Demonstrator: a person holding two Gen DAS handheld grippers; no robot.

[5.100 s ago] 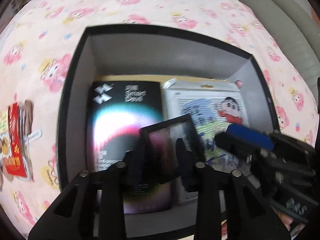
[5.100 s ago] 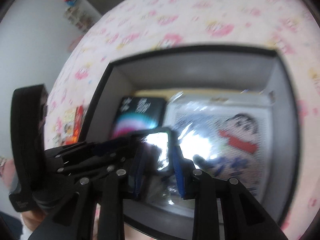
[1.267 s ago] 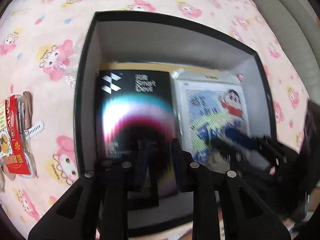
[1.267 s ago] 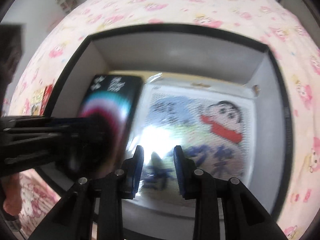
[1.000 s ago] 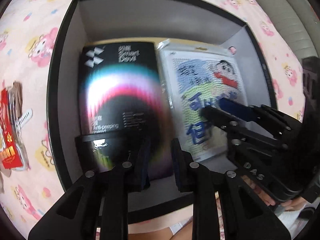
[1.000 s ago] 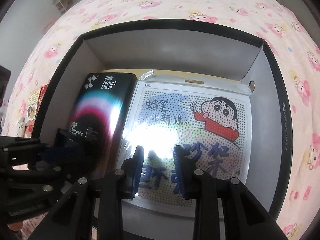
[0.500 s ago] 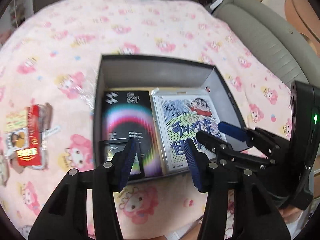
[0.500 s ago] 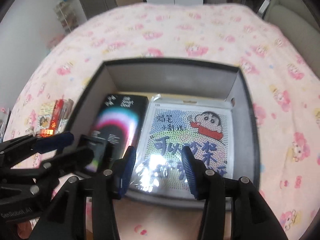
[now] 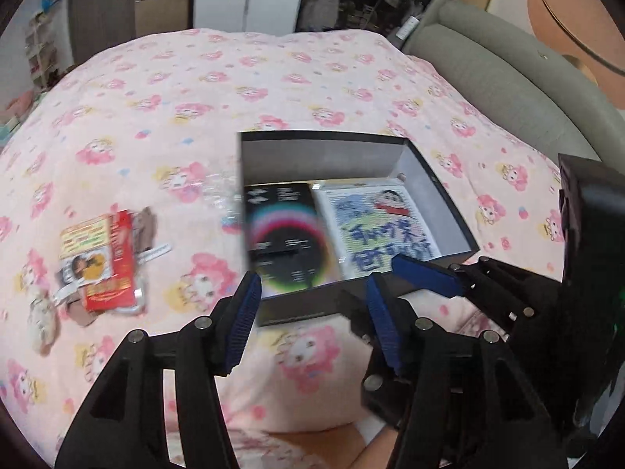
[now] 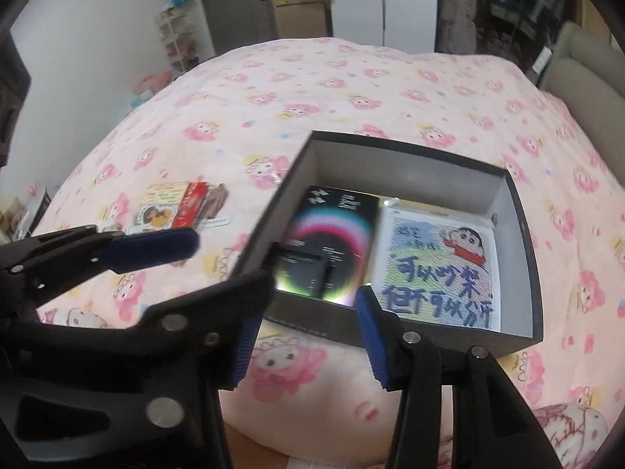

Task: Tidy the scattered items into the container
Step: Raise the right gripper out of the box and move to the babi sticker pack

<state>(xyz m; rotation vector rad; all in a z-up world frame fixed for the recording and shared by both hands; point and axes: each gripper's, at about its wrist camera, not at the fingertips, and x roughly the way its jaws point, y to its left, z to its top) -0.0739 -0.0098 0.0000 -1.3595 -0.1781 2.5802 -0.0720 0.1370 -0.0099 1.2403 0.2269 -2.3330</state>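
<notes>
Hovering above a pink cartoon-print bed [image 9: 273,90], the left gripper [image 9: 312,312] and right gripper [image 10: 304,336] both have jaws spread wide and hold nothing. Just beyond them sits an open black box [image 9: 437,191] containing a dark packet [image 9: 287,234] at 9 o'clock and a cartoon-boy packet [image 9: 384,221] at 3 o'clock. Well left, snack packets [image 9: 101,258], somewhat blurred, lie on the bed.
</notes>
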